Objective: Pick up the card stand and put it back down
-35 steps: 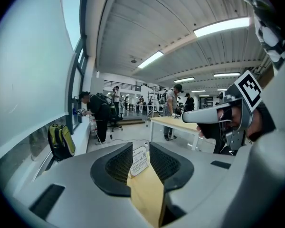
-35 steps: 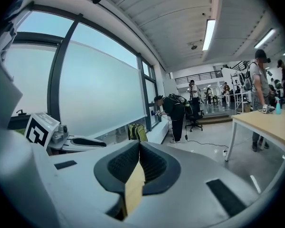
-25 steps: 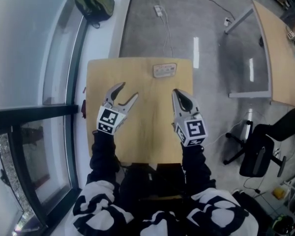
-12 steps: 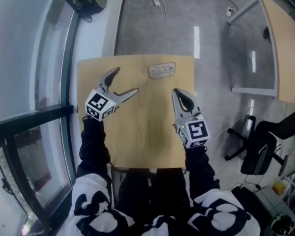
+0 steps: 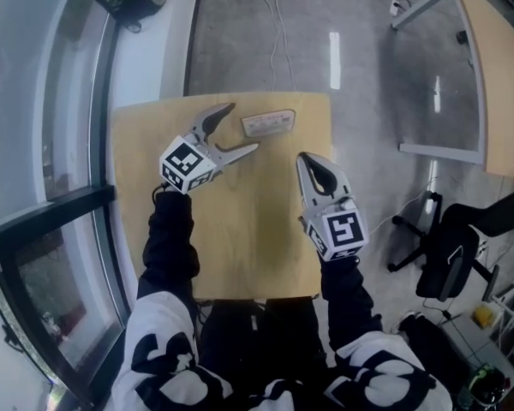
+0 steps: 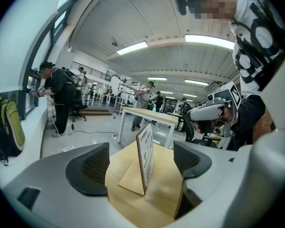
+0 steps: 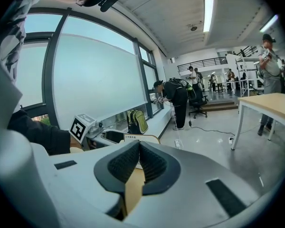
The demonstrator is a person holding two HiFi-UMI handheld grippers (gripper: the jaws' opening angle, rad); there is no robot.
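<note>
On the far part of the table (image 5: 240, 229), in the head view, the card stand (image 5: 268, 124) stands close to the far edge. That could go wrong, I think: a push from the left could slide it along or knock it off the table. The left gripper (image 5: 243, 127) points at it from the left, with its open jaws around the stand's left end. The right gripper (image 5: 304, 159) sits nearer and to the right, not touching the stand.

From the left gripper view, the stand is upright and shows its thin edge between the two pads (image 6: 90, 167), with a gap on each side. These jaws have just been opening wide, then came in a tiny bit. They do not press on it yet. If one jaw bumps it first, it may tip over.

From the right gripper view, the jaws are shut tight with nothing between them. The stand shows past them, far and a bit left.
</note>
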